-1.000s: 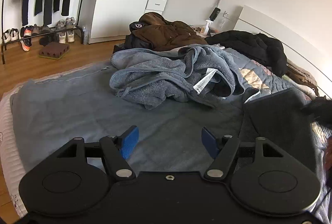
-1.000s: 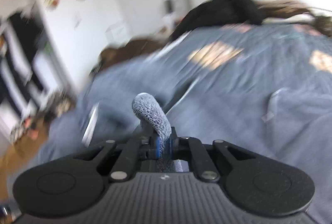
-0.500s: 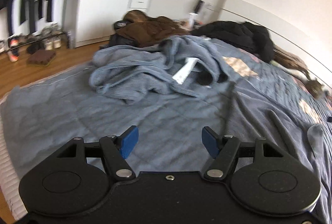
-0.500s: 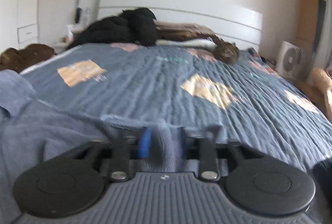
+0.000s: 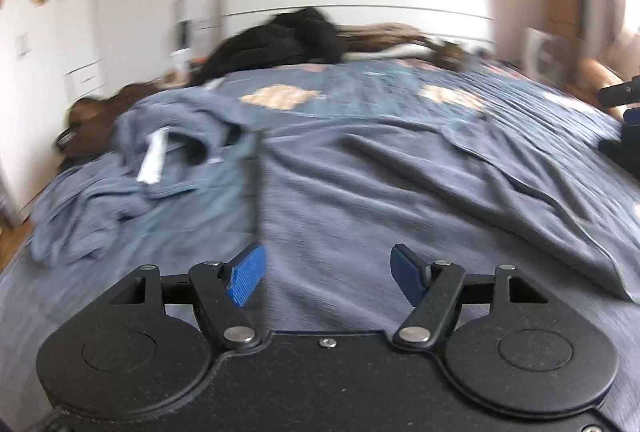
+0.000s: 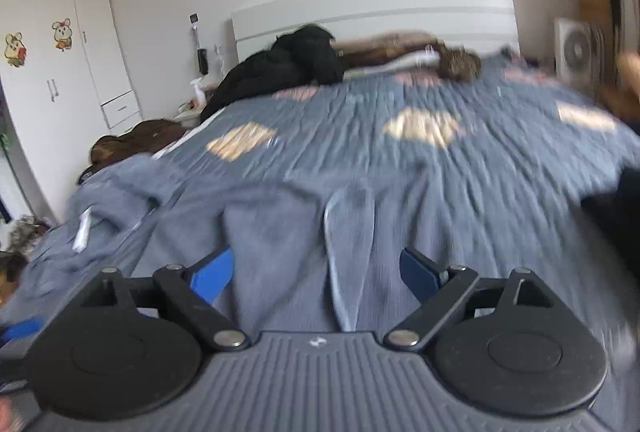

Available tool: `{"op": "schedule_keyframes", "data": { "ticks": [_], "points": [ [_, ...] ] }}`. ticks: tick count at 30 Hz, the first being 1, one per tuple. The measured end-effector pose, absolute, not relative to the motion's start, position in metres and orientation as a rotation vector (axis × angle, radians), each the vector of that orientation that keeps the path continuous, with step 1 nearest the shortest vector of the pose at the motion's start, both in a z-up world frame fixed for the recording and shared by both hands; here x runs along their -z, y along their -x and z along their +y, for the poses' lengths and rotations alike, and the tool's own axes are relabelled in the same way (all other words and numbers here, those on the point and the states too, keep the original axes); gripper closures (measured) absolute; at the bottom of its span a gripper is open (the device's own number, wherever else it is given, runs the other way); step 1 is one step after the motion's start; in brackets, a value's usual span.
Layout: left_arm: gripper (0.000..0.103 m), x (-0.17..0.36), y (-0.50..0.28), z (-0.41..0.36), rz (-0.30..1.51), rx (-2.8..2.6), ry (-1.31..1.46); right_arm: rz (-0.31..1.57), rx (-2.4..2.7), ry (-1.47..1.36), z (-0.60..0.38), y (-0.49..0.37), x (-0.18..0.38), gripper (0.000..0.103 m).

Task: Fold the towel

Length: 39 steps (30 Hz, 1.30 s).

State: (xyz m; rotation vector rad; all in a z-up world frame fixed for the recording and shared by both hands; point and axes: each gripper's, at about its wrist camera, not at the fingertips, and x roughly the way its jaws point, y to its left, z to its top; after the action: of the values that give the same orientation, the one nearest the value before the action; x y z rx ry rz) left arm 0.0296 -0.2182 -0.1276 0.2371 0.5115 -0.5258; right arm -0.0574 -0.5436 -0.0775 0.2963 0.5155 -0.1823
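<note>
The bed (image 6: 460, 168) fills the room, its blue-grey quilted cover patched with pale squares and running up to a white headboard (image 6: 372, 12). Along that head edge lies a heap of clothing: a black jacket (image 6: 296, 68) toward the left corner, brown garments (image 6: 400, 48) stretched out beside it. Off the bed's left edge stands a white wardrobe (image 6: 60, 80) with cartoon stickers on its doors, and a brown coat (image 6: 132, 140) is bundled near that same edge.

Now the towel (image 5: 400, 172): a big grey-blue sheet, spread wide over the foot half of the bed, wrinkled and ridged, one corner trailing off toward the right edge. Beside it, toward the left edge, a second pile of blue-grey cloth (image 5: 132, 168) sits crumpled, with a white label (image 5: 154, 156) showing on top.

And the tools. The right tool (image 6: 316, 276) is out over the towel near the foot edge, and its jaws have just been opening; they stand wide apart now, blue pads clear on both sides. A raised fold of the towel runs up between them, but neither pad presses on it. The left tool (image 5: 326, 274) hangs above the towel's flat middle, jaws parted a fair way, nothing between the pads but the cloth lying below. Both views are smeared with motion blur, so the finer folds are hard to read.
</note>
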Motion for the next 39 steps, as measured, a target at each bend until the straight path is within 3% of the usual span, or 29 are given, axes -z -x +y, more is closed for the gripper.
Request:
{"op": "schedule_keyframes", "data": {
  "ticks": [7,16,17,18,19,25,39],
  "points": [
    [0.035,0.142,0.059,-0.265,0.435,0.832,-0.557,0.538,0.205,-0.435,-0.519,0.151,0.107,0.012],
    [0.037,0.201,0.157,-0.307,0.333,1.035,-0.958,0.435,0.283,-0.563,-0.528,0.199,0.128,0.012],
    [0.043,0.208,0.160,-0.310,0.328,1.022,-0.982,0.418,0.287,-0.585,-0.532,0.204,0.130,0.012],
    [0.059,0.214,0.161,-0.313,0.324,1.006,-1.005,0.412,0.293,-0.598,-0.535,0.206,0.132,0.012],
    [0.066,0.218,0.160,-0.315,0.328,1.002,-1.020,0.409,0.300,-0.609,-0.537,0.208,0.135,0.012],
    [0.095,0.224,0.156,-0.315,0.358,0.999,-1.066,0.418,0.303,-0.636,-0.546,0.214,0.143,0.012],
    [0.098,0.135,0.095,-0.244,0.374,0.733,-0.908,0.477,0.196,-0.547,-0.532,0.216,0.139,0.012]
  ]
}}
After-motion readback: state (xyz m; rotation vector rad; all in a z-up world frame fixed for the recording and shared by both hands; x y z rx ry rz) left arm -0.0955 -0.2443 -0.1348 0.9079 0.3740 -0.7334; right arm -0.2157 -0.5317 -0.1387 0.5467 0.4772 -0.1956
